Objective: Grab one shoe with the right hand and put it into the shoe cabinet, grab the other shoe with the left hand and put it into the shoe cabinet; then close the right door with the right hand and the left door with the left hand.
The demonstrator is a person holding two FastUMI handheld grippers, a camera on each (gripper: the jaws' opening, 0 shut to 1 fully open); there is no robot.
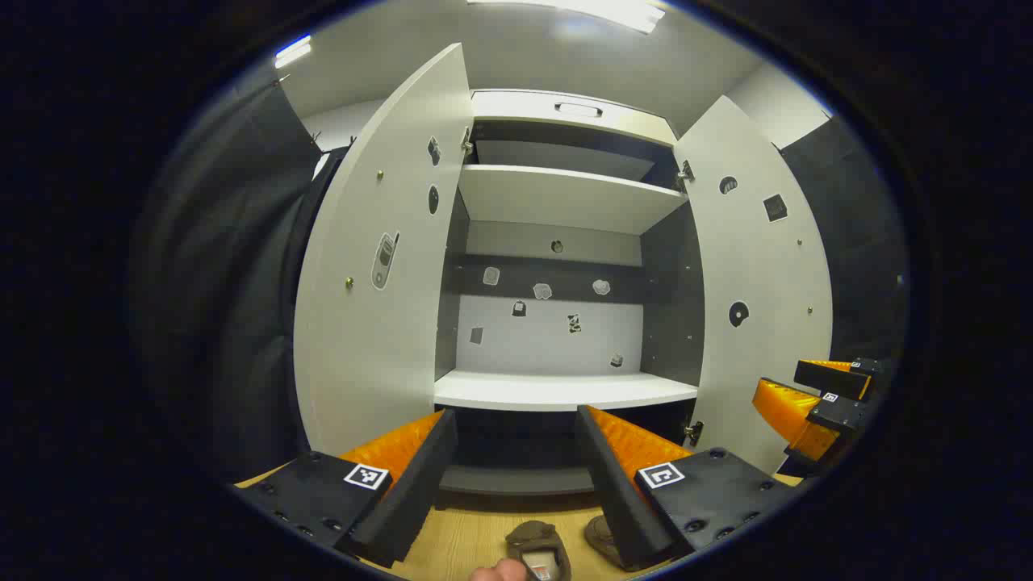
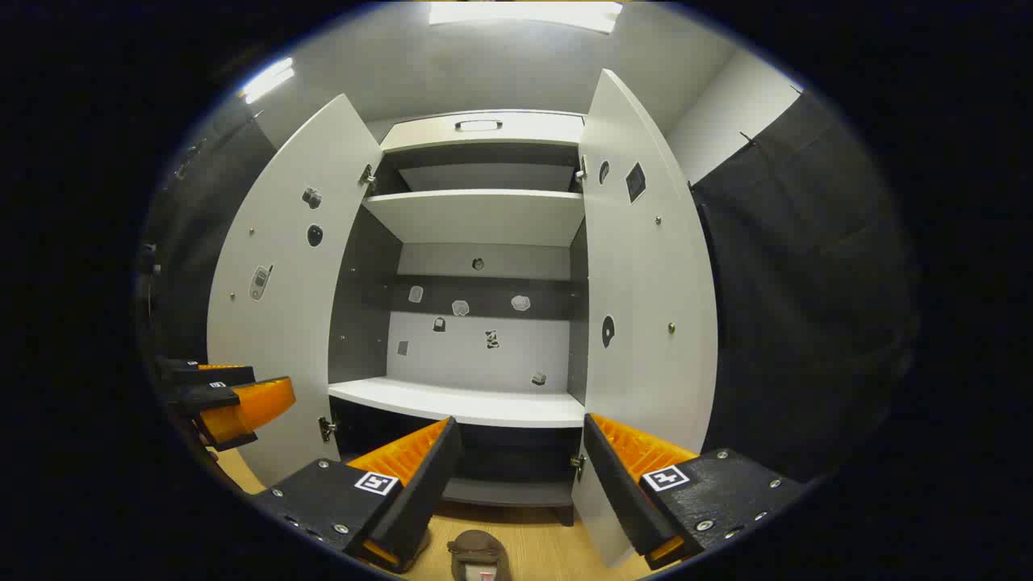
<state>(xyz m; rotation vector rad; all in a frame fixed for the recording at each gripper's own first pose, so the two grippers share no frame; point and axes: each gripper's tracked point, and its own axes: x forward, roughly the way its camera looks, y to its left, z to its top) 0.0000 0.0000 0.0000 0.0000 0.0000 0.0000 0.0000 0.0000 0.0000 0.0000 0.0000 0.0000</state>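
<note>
- Left gripper [image 1: 516, 476] and right gripper [image 2: 520, 484] both had jaws spread wide, holding nothing.
- Shoe cabinet [image 1: 565, 391] stood with left door [image 1: 379, 266] and right door [image 1: 759, 282] open.
- Two shoes [image 1: 539, 549] lay on the wooden floor [image 1: 468, 532] just before the cabinet.

I see a wood floor [image 2: 557, 541] down low, a white wall [image 2: 726, 121] on the side, and bright ceiling lights [image 2: 524, 14] up above me.
</note>
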